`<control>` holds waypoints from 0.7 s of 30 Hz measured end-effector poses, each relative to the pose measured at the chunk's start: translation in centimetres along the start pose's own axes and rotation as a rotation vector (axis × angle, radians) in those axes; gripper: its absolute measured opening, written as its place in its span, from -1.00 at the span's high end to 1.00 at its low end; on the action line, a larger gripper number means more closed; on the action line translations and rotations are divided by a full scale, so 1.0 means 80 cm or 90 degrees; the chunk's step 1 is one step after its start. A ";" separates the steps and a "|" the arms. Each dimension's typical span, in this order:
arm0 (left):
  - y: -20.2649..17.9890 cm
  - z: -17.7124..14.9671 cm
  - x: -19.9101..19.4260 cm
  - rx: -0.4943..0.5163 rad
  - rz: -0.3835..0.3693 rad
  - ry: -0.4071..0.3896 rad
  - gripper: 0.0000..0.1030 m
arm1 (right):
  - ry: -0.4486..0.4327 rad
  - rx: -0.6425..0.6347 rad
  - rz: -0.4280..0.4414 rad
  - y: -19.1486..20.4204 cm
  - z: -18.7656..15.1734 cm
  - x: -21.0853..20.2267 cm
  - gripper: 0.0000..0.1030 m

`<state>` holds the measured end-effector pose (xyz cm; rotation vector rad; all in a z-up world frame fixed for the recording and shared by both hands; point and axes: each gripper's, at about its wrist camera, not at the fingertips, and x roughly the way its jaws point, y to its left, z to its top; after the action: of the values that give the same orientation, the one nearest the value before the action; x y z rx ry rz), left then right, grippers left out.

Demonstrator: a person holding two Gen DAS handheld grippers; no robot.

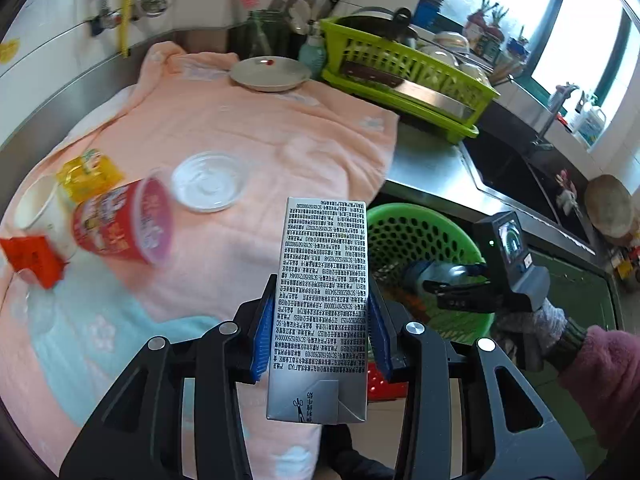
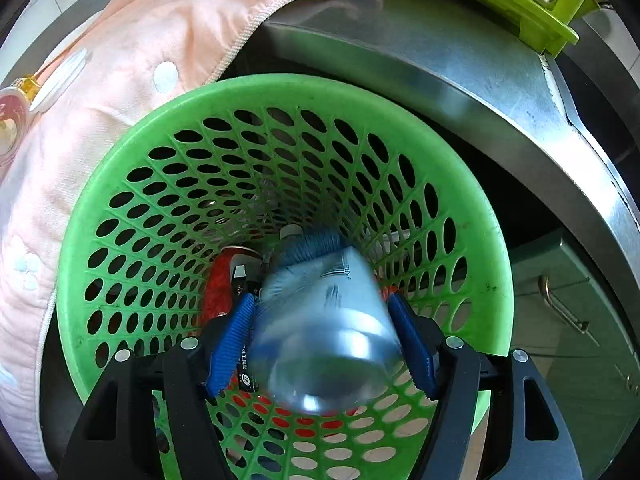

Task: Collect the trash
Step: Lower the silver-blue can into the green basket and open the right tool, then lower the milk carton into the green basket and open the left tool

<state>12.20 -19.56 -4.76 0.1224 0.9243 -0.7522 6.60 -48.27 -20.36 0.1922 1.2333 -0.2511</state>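
Observation:
My left gripper [image 1: 322, 284] is shut on a silver printed carton [image 1: 324, 248], held upright above the pink towel [image 1: 260, 132] near its right edge. In the right wrist view, my right gripper [image 2: 320, 300] points down into the green perforated basket [image 2: 304, 88], its blue pads against a clear plastic bottle [image 2: 328, 320] with a blue label. The bottle is blurred. A red can [image 2: 220, 284] lies at the basket's bottom. The left wrist view shows the basket [image 1: 400, 216] beside the counter, with the right gripper [image 1: 440, 284] and a gloved hand [image 1: 536, 320] over it.
On the towel lie a red noodle cup [image 1: 124, 224], a yellow packet [image 1: 90, 174], a clear lid [image 1: 208, 186], a white cup [image 1: 36, 208] and an orange-red box [image 1: 32, 260]. A plate [image 1: 270, 74], a green dish rack [image 1: 400, 68] and a sink [image 1: 512, 172] stand behind.

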 end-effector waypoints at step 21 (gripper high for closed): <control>-0.128 0.015 0.173 0.041 -0.057 0.115 0.22 | -0.159 0.027 0.047 -0.044 -0.047 -0.136 -0.46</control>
<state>11.70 -35.06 -12.37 0.2101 1.0831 -0.8648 -1.18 -49.65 -11.33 0.2359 0.9726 -0.2299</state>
